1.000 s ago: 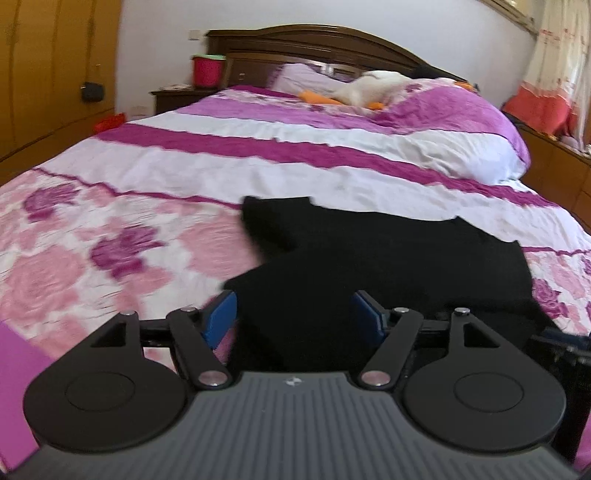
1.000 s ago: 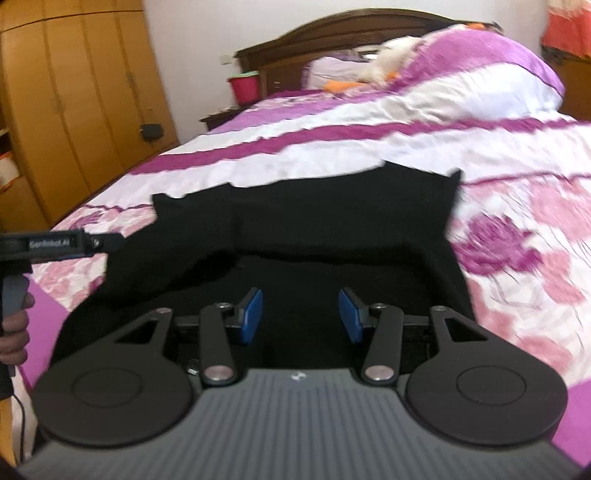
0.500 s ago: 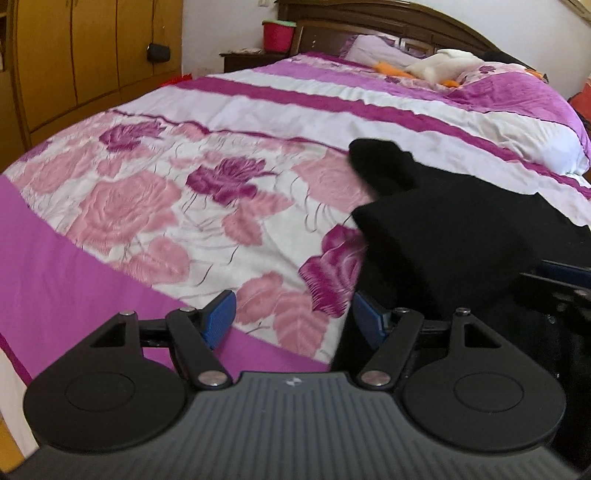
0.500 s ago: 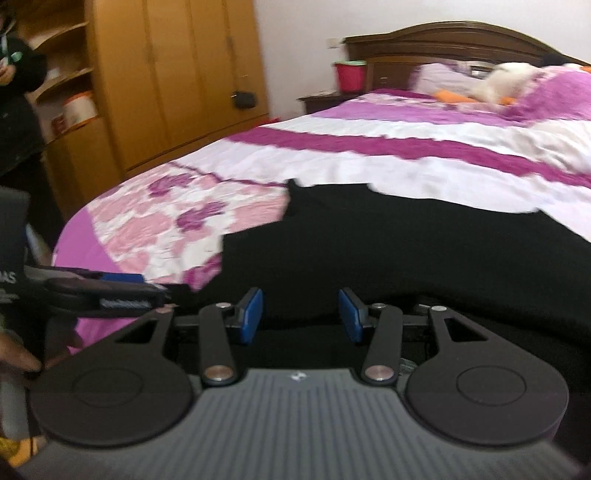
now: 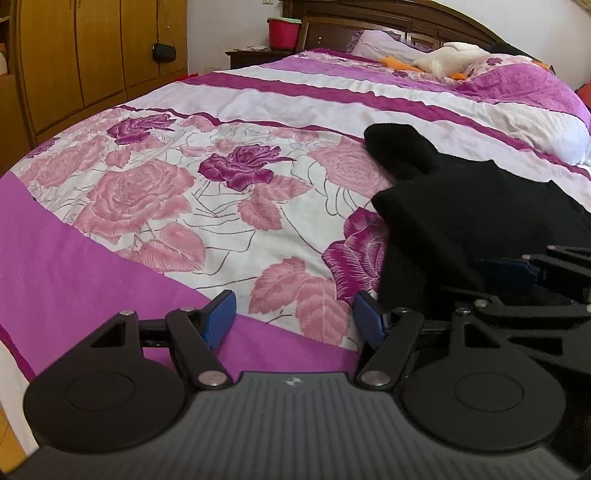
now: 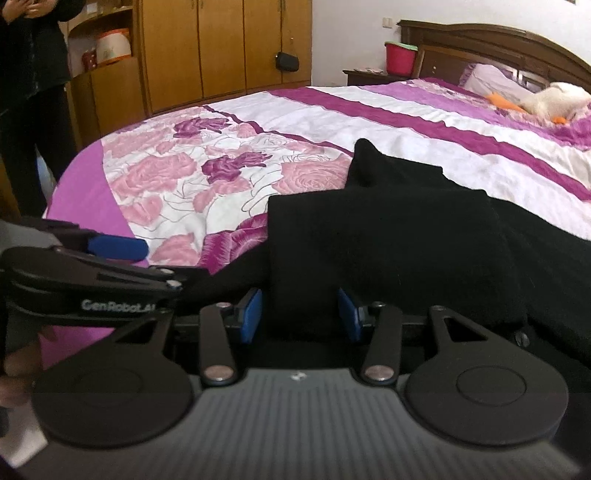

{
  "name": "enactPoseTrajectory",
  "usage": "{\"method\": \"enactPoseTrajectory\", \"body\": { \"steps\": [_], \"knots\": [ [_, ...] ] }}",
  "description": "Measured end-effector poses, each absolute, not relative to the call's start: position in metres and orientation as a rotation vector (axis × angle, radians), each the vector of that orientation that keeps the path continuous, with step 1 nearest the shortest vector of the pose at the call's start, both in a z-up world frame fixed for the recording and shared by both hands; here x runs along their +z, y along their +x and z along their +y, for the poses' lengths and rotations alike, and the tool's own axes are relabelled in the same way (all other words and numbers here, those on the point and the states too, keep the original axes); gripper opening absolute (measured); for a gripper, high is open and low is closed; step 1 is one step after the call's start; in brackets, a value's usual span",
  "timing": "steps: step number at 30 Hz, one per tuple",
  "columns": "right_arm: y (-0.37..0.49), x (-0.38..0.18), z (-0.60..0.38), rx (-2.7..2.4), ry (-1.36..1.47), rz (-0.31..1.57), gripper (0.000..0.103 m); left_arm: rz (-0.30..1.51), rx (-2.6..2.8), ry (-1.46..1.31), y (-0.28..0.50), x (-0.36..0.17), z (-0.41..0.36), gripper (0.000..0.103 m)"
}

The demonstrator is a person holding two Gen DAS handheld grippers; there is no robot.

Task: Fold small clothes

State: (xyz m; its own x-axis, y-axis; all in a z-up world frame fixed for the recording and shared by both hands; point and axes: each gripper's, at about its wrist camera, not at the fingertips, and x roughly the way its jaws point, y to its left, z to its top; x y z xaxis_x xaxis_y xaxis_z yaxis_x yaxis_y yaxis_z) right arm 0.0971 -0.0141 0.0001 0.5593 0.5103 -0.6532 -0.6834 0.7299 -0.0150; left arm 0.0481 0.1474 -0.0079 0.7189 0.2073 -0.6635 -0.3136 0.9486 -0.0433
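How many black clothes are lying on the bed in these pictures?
1. The black garment lies on the floral bedspread near the bed's foot, partly folded over itself. More pieces may be hidden under it or outside the frames.

The garment (image 5: pixel 469 206) lies on the bed (image 5: pixel 258 110), near its foot edge and toward the right in the left wrist view. The left gripper (image 5: pixel 293 319) hangs over bare bedspread just left of the garment; the right gripper (image 6: pixel 299 314) sits over the garment itself, to the right of the left one. At the head end lie a pillow (image 5: pixel 384 44) and a soft toy (image 5: pixel 448 59). A nightstand (image 5: pixel 255 57) bearing a bucket (image 5: pixel 284 33) stands left of the headboard (image 5: pixel 406 22), and a wardrobe (image 5: pixel 92 55) lines the left wall
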Motion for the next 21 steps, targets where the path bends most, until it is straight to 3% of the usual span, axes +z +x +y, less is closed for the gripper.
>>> {"method": "enactPoseTrajectory", "body": {
  "steps": [3,5,6,7,21],
  "knots": [
    [0.1,-0.001,-0.015,0.72,-0.275,0.672,0.048,0.71,0.288,-0.164,0.049,-0.009,0.149,0.075],
    [0.099,-0.001,-0.014,0.708,-0.291,0.657,0.036,0.708,0.288,-0.159,0.049,-0.009,0.149,0.075],
    [0.099,-0.001,-0.014,0.697,-0.3,0.648,0.023,0.707,0.288,-0.156,0.049,-0.009,0.149,0.075],
    [0.099,0.0,-0.015,0.684,-0.299,0.642,0.018,0.706,0.289,-0.153,0.05,-0.01,0.148,0.076],
    [0.118,0.074,-0.139,0.41,0.102,0.482,0.015,0.712,0.312,-0.134,0.053,-0.006,0.143,0.076]
  ]
}}
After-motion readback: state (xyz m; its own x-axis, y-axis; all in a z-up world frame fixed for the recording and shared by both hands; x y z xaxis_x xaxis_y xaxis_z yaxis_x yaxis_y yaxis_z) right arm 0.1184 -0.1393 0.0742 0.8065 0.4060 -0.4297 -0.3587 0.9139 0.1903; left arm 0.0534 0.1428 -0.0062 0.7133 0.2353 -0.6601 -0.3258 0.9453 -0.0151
